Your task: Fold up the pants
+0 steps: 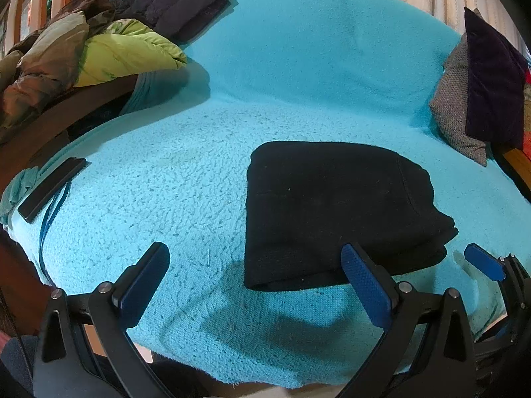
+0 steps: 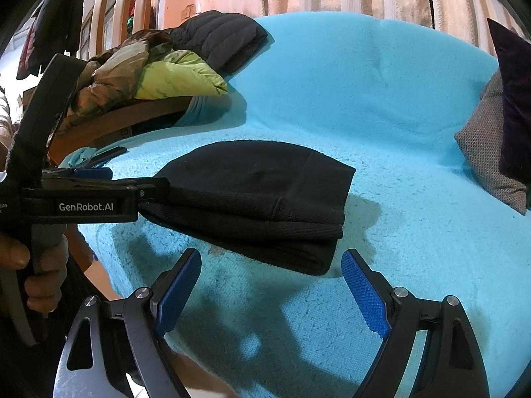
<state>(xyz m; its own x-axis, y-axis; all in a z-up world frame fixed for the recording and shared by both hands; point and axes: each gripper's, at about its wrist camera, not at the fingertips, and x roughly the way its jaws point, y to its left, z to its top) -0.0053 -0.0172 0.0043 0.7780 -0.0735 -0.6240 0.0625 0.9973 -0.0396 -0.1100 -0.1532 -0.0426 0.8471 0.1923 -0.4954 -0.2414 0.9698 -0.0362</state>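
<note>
The black pants lie folded into a compact rectangle on the turquoise blanket that covers a sofa seat. My left gripper is open just in front of the bundle's near edge, its right finger overlapping that edge in view and nothing pinched. In the right wrist view the pants show stacked layers. My right gripper is open before their near right corner, its pads clear of the cloth. The left gripper is seen side-on at the bundle's left end. A blue pad of the right gripper shows at the lower right.
Jackets are piled on the left armrest: a black puffer and a green and camouflage one. A grey cushion and a dark purple cushion lean at the right. A flat black bar lies near the blanket's left edge. A hand grips the left handle.
</note>
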